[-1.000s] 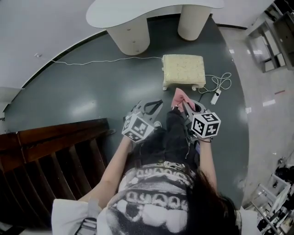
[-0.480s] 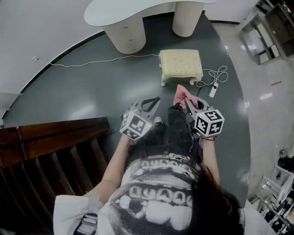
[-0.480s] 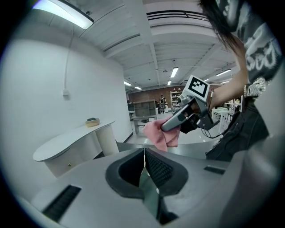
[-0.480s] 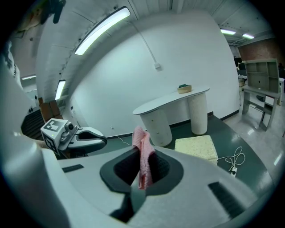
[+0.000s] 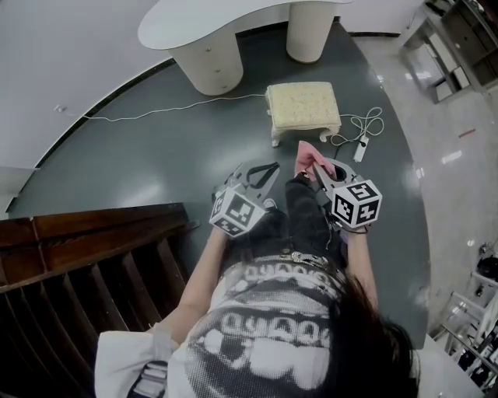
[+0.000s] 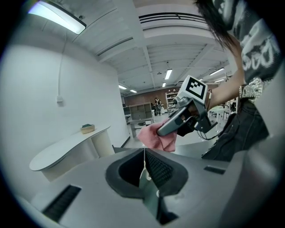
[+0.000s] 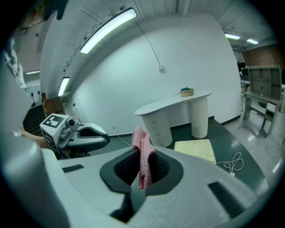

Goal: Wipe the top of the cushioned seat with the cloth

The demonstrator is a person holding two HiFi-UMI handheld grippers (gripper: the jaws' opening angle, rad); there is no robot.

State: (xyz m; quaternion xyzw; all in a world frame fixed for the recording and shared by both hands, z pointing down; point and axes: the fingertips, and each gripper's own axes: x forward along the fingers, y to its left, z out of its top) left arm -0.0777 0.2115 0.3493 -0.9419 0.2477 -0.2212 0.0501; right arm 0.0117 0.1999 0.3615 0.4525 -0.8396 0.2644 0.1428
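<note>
A low cushioned seat (image 5: pixel 303 106) with a cream top and white legs stands on the dark green floor ahead of me; the right gripper view shows the seat (image 7: pixel 196 149) at lower right. My right gripper (image 5: pixel 320 165) is shut on a pink cloth (image 5: pixel 309 157), which sticks up between its jaws as the cloth (image 7: pixel 143 156). It hangs in the air short of the seat. My left gripper (image 5: pixel 263 172) is shut with nothing in it, level with the right one. From the left gripper view the cloth (image 6: pixel 158 137) shows in the other gripper.
A white curved table (image 5: pixel 226 17) on two round pedestals stands beyond the seat. A white cable and power strip (image 5: pixel 361 144) lie on the floor right of the seat. A dark wooden slatted structure (image 5: pixel 85 264) is at my left. Metal shelving (image 5: pixel 455 47) stands far right.
The view has crept forward, so the seat and table sit slightly higher and left. Both grippers stay shut, level with each other, the cloth still in the right one.
</note>
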